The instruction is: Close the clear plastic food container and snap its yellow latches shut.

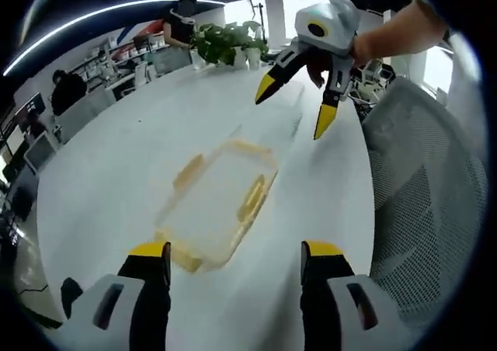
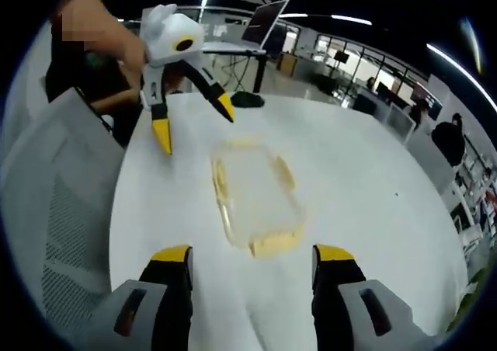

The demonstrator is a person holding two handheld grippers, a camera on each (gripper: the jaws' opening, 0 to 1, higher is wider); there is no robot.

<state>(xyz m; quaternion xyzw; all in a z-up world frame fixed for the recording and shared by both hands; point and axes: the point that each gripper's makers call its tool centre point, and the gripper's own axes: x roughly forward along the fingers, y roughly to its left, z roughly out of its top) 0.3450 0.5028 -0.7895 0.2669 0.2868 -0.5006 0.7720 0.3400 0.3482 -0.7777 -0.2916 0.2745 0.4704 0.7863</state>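
A clear plastic food container (image 1: 221, 203) (image 2: 254, 199) with yellow latches (image 1: 253, 198) (image 2: 276, 244) lies flat on the white table (image 1: 109, 172) (image 2: 373, 188), between the two grippers. A faint clear panel, perhaps its lid (image 1: 272, 122), stretches away from its far end. My left gripper (image 1: 237, 262) (image 2: 194, 126) hovers open just short of the container's near end. Opposite it, my right gripper (image 1: 295, 110) (image 2: 252, 262) is also open above the table. Neither touches the container, and both hold nothing.
A grey mesh chair (image 1: 419, 196) (image 2: 54, 211) stands against the table's edge. Potted plants (image 1: 229, 44) sit at one end of the table, and a laptop on a stand (image 2: 264, 17) and a dark object (image 2: 247, 99) at the other. People sit at desks behind.
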